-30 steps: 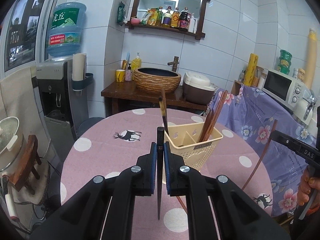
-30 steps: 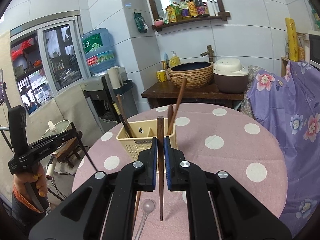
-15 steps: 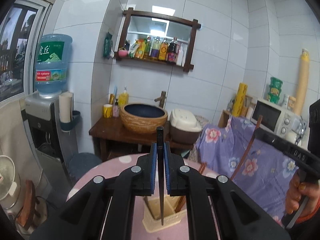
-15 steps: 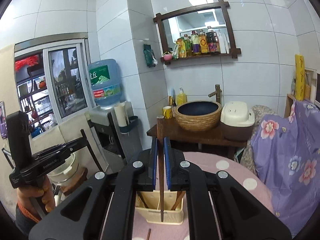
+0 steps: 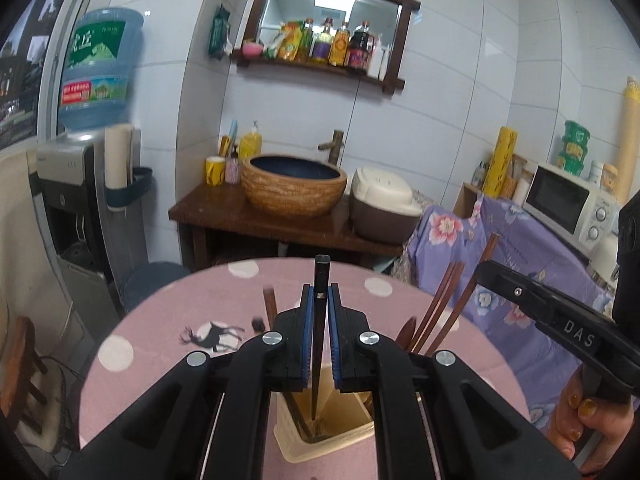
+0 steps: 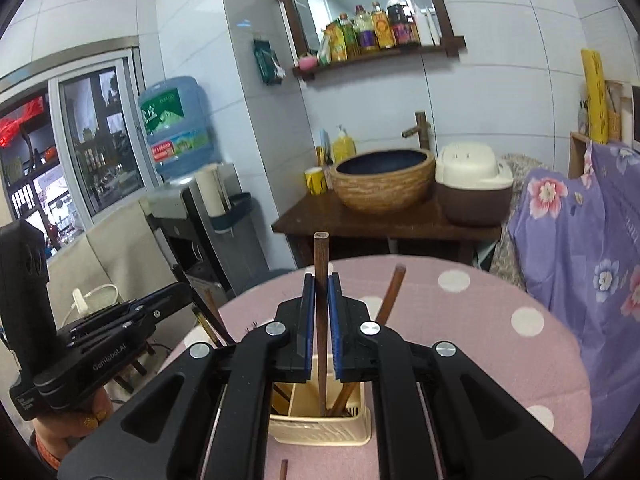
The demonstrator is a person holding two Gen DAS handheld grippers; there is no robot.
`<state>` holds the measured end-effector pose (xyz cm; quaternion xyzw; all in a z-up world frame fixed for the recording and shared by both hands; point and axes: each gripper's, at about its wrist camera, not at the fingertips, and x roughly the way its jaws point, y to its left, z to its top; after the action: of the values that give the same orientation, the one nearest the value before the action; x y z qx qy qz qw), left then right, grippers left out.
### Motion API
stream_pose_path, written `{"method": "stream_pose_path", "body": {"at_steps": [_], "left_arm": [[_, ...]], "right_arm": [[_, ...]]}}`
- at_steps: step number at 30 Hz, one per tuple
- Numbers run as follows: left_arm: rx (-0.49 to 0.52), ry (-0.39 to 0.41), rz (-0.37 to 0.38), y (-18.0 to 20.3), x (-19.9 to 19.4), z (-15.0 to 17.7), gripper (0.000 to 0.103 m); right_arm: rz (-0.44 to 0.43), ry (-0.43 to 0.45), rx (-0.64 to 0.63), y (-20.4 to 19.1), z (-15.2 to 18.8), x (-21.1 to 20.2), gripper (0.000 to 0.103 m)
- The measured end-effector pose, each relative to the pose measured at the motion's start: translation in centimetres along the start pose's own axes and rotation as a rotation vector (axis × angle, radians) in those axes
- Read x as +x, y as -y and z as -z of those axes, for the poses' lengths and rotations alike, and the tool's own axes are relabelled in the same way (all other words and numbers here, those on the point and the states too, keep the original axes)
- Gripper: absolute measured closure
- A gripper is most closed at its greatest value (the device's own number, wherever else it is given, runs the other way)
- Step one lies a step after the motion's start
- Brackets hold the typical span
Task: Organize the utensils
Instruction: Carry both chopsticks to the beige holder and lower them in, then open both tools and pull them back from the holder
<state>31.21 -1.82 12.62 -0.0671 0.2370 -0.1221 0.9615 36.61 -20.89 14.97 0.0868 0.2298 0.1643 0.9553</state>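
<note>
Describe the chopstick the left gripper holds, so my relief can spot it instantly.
On the pink polka-dot table stands a cream utensil basket. Above it, the left gripper clamps a black chopstick upright, tip inside the basket. It is nearly black; the other chopsticks are reddish-brown.

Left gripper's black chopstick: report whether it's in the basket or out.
Partly in. The black chopstick stands upright between the left gripper pads, its lower tip inside the cream basket.

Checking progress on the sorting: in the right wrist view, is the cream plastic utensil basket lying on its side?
No, the cream plastic utensil basket stands upright on the pink polka-dot tablecloth, with brown utensils standing in it.
</note>
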Motion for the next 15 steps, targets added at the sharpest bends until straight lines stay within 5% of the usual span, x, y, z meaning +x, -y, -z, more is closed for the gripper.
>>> {"method": "stream_pose_path", "body": {"at_steps": [9, 11, 13, 15], "left_arm": [[-0.018, -0.049, 0.022, -0.7, 1.6, 2.7, 0.094], [-0.02, -0.049, 0.026, -0.7, 1.3, 3.1, 0.085], [-0.031, -0.027, 0.032, -0.8, 0.4, 3.6, 0.051], [-0.026, 0.005, 0.021, -0.7, -1.1, 4.5, 0.046]], "right_arm": [[0.033, -0.013, -0.017, 0.5, 2.9, 1.4, 0.095], [0.051, 0.001, -0.03, 0.5, 3.4, 1.0, 0.095], [0.065, 0.024, -0.048, 0.3, 3.9, 0.2, 0.09], [0.072, 0.052, -0.056, 0.2, 4.9, -1.2, 0.065]]}}
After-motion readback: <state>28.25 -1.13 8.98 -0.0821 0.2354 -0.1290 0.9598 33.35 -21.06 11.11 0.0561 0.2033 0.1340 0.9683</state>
